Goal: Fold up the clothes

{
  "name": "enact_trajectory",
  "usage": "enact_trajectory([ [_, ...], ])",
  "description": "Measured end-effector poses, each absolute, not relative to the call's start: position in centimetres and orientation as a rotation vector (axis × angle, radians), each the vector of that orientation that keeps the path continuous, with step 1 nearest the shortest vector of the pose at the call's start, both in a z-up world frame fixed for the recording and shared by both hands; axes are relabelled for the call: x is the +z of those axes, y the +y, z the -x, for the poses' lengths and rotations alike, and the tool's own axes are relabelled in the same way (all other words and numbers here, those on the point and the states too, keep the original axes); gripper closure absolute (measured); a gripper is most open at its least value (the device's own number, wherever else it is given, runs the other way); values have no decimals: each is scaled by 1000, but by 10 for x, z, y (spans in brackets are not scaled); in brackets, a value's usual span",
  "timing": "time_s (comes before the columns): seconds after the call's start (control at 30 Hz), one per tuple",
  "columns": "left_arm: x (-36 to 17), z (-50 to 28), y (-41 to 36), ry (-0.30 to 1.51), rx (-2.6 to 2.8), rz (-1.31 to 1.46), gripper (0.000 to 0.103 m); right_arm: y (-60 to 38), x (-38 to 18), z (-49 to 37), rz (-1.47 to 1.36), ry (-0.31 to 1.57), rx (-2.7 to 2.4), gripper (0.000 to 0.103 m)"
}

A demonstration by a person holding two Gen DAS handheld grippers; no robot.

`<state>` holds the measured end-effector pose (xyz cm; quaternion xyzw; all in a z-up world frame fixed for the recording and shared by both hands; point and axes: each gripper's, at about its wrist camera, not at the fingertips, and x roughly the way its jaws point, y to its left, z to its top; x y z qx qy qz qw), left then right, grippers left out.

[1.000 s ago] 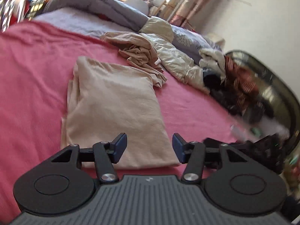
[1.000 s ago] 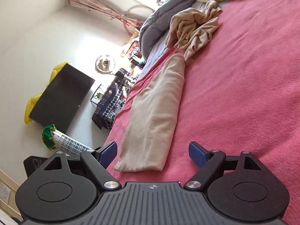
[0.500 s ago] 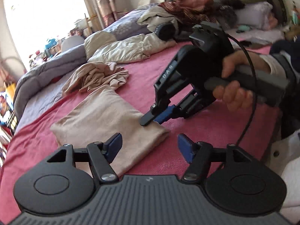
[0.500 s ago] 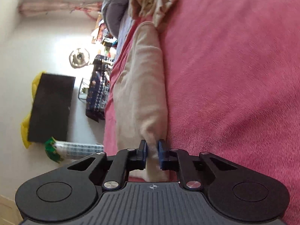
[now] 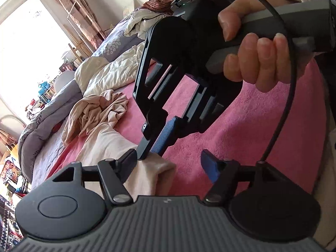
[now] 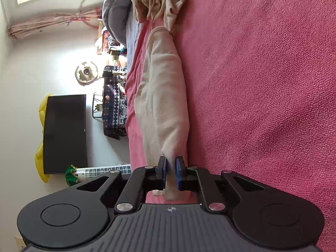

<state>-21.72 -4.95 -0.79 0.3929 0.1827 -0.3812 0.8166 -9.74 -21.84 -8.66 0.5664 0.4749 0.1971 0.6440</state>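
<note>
Bright window (image 5: 31,48), white wall (image 6: 42,58), dark screen (image 6: 65,134)

1. The right gripper (image 6: 171,171) is clamped on the near corner of a folded beige garment (image 6: 166,96), cloth pinched between its blue pads.
2. The garment lies lengthwise on a pink bedspread (image 6: 262,84).
3. A crumpled beige garment (image 6: 159,0) touches its far end.
4. A dark screen (image 6: 65,133) stands against the wall.

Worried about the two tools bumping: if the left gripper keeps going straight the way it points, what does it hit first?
Most likely the folded beige garment, whose corner lies between its open jaws, with the right gripper pinching that corner just beyond. Depth is hard to judge.
</note>
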Motion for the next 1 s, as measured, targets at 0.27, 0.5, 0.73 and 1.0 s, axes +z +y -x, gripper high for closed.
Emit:
enact_trajectory([
  [0.27,4,212,-45,413,-824,-857,31,-229,-97,105,-1405,1089,460,92],
  [0.5,20,207,-35,429,-795,-872,33,-232,-101,107,-1474,1082,482,92],
  [0.73,56,185,6,589,-855,-514,35,-240,-111,111,-1510,1091,485,92],
  [1.0,43,175,8,593,-803,-578,38,-238,-114,114,-1533,1096,508,91],
])
